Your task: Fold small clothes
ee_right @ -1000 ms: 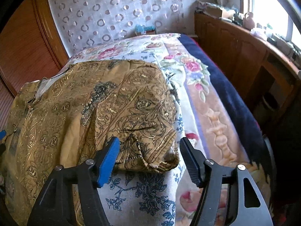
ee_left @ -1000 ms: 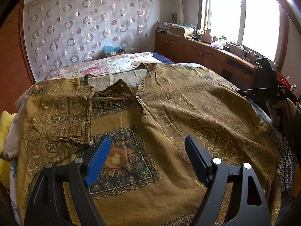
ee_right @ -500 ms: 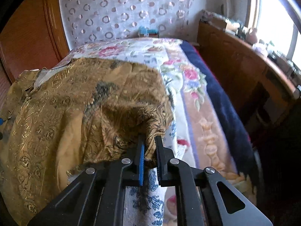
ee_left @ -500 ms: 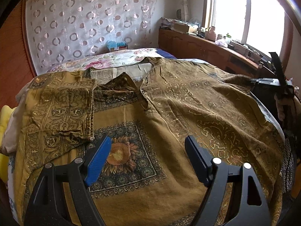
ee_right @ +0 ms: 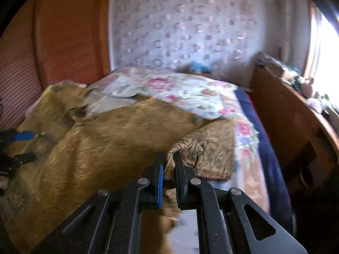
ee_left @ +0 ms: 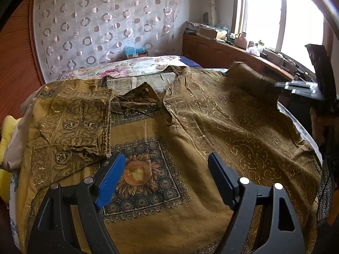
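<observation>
A mustard-gold patterned shirt point(ee_left: 190, 139) lies spread face down on the bed, its left sleeve point(ee_left: 70, 124) folded in over the back. My left gripper point(ee_left: 164, 167) hovers open just above the sunflower panel point(ee_left: 135, 172), holding nothing. My right gripper point(ee_right: 168, 158) is shut on the end of the right sleeve point(ee_right: 207, 150) and holds it lifted off the bed. In the left wrist view that sleeve point(ee_left: 254, 80) rises at the far right with the right gripper point(ee_left: 277, 86) clamped on it. The left gripper point(ee_right: 28, 146) shows at the left edge of the right wrist view.
A floral bedspread point(ee_left: 131, 67) covers the bed beyond the shirt point(ee_right: 118, 139). A wooden cabinet point(ee_left: 222, 53) with clutter runs under the window on the right. A wooden wardrobe point(ee_right: 70, 31) stands on the left, and a yellow cloth point(ee_left: 6, 127) lies at the bed's left edge.
My right gripper closed on the right sleeve's end, then lifted it and swung it left, inward over the shirt. The left gripper stayed in place, open.
</observation>
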A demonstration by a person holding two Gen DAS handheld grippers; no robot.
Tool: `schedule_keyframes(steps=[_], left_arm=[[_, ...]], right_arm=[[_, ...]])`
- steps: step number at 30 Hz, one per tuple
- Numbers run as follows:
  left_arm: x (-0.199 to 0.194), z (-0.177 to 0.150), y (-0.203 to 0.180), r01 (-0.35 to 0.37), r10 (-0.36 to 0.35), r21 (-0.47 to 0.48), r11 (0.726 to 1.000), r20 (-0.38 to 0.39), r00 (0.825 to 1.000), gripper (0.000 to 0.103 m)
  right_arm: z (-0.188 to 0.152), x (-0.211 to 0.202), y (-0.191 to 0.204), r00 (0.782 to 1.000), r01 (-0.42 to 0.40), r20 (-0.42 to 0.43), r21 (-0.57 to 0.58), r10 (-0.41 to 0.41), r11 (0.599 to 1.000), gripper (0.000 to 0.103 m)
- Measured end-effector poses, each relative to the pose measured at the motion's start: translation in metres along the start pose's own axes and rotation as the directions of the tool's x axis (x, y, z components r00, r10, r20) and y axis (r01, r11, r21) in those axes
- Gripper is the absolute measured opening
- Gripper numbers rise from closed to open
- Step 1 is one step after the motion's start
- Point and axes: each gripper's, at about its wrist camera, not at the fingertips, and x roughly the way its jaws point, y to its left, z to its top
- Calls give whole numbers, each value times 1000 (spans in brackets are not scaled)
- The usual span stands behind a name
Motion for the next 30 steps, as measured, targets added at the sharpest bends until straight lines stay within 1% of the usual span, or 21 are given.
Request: schedule_keyframes(steps=[3,6,9,10,11,13,15,17,20,24,26,30], left_arm=[[-2,-1,0,-2,2,-5,1000,5,1000,81],[-4,-1,1,-6,6,-9,1000,8,1000,81],[-3,-1,1,-10,10,-10,1000,6,1000,81],[-3,-1,1,-11,11,-10,1000,6,1000,81],[-3,-1,1,-11,11,-11,1000,6,1000,81],[-3,-1,1,-14,14,-12,1000,7,1000,81],[-3,-1,1,-17,17,-13,1000,9,1000,81],[-3,-1,1,-21,21,-13,1000,9,1000,81],[-3,-1,1,-23,23,-10,1000,9,1000,81],[-3,0,1,-23,23,-13,1000,9,1000,81],[-3,-1,1,-24,25,-14,1000,8,1000,81],[-3,-1,1,-25,25,-13,1000,8,1000,81]], right_arm=[[-8,12,14,998,-39,-47,-7,39,999,9],[-15,22,18,994,-61,-87,3,61,998,9],[-19,27,17,989,-73,-125,9,74,997,17],[-17,28,15,988,-77,-131,9,78,997,22],[-16,27,15,988,-77,-133,9,77,997,29],[-7,24,11,989,-79,-121,15,81,997,36],[-1,17,5,992,-88,-91,31,91,996,38],[2,11,6,995,-72,-60,49,75,996,42],[6,6,-10,999,-29,-38,78,32,997,42],[5,24,-31,997,30,-74,127,-20,991,42],[4,39,-44,994,28,-112,181,-7,983,42],[4,65,-60,986,5,-161,259,38,966,42]])
